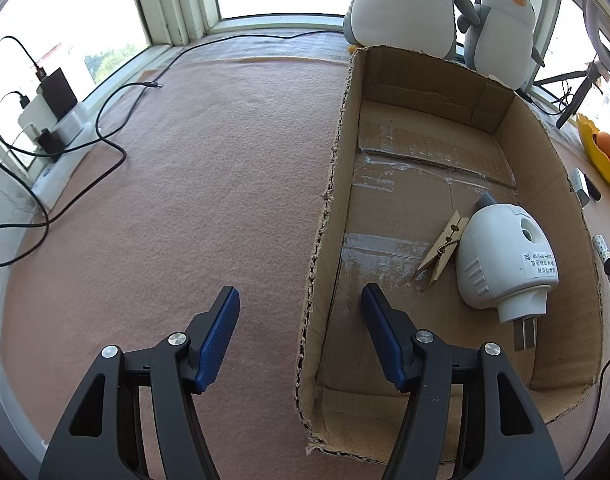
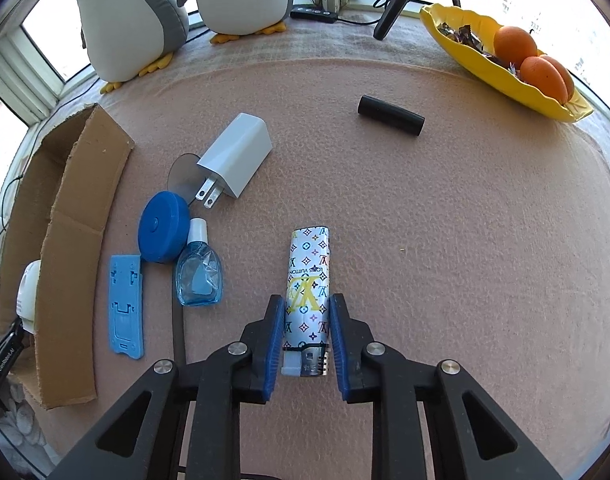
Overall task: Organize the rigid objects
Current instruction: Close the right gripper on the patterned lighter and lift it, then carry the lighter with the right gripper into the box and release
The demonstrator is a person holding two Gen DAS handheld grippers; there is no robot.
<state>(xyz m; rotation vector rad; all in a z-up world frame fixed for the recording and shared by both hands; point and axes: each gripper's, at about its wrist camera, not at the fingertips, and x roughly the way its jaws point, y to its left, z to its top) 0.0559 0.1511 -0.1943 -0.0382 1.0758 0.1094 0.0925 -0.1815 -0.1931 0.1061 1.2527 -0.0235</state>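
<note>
A patterned silver lighter (image 2: 309, 264) lies on the pink felt, and my right gripper (image 2: 307, 308) is shut on its lower half, blue pads against both sides. To its left lie a small blue bottle (image 2: 197, 276), a blue round case (image 2: 163, 228), a flat blue plastic piece (image 2: 125, 304) and a white charger (image 2: 237, 156). A black cylinder (image 2: 391, 114) lies farther back. My left gripper (image 1: 299, 300) hangs open above the left wall of the cardboard box (image 1: 425, 80). In the box are a white plug-in device (image 1: 501, 256) and a wooden clothespin (image 1: 441, 252).
Two plush penguins (image 1: 405, 4) stand behind the box by the window. A yellow dish (image 2: 485, 64) with oranges sits at the back right, near a black tripod leg (image 2: 397, 4). Black cables (image 1: 113, 136) and a power strip (image 1: 57, 120) lie along the left sill.
</note>
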